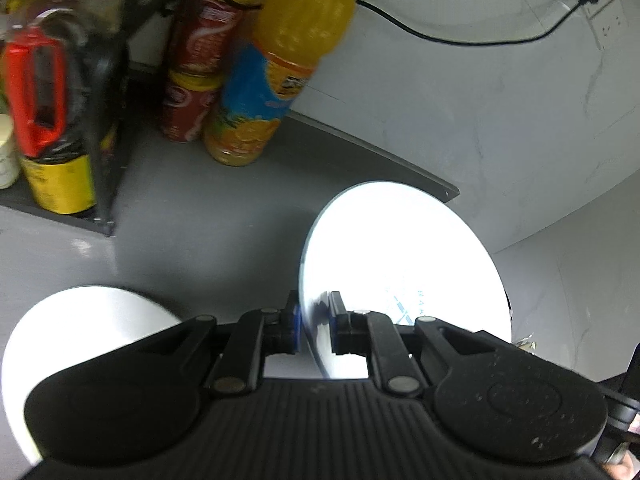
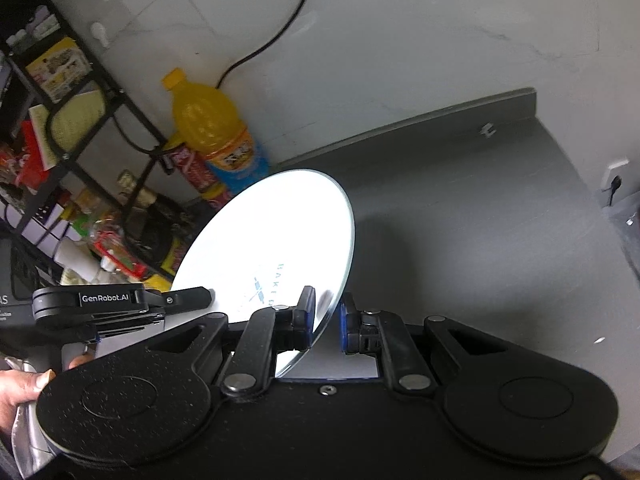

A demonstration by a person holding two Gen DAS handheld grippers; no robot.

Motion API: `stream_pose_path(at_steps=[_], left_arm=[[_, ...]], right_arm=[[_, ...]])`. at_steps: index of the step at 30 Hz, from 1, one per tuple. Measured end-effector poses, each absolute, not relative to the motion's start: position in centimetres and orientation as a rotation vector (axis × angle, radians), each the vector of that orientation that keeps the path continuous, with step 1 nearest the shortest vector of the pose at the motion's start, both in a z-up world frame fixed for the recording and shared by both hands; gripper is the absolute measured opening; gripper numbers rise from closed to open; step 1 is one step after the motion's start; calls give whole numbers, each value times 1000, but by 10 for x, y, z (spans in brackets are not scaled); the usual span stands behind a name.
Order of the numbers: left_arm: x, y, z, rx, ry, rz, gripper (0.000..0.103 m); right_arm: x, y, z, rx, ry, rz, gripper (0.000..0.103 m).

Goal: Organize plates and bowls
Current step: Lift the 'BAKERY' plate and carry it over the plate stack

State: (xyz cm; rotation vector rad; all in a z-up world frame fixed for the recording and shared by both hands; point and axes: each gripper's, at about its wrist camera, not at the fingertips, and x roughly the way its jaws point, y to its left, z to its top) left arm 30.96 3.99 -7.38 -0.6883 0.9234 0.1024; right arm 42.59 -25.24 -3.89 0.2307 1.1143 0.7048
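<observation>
White plate (image 1: 400, 256) is held tilted on edge above the grey counter (image 1: 192, 216), left gripper (image 1: 314, 322) and right gripper (image 2: 324, 320) each clamped on its rim, a second plate (image 1: 92, 316) below, orange bottle (image 1: 280, 64) and rack (image 1: 108, 120) behind.

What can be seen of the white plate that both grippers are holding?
The white plate is round, glossy and ceramic-looking, with faint blue-grey printing on one face. It is lifted clear of the dark counter and steeply tilted. The left gripper and right gripper each pinch its rim, on opposite sides. Glare hides finer detail.
</observation>
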Motion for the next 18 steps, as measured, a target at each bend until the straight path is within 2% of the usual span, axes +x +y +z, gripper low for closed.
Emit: stream_pose_path(at_steps=[18], left_arm=[[231, 102, -100, -740, 984, 179, 12]], right_arm=[[360, -192, -55, 206, 1153, 774, 12]])
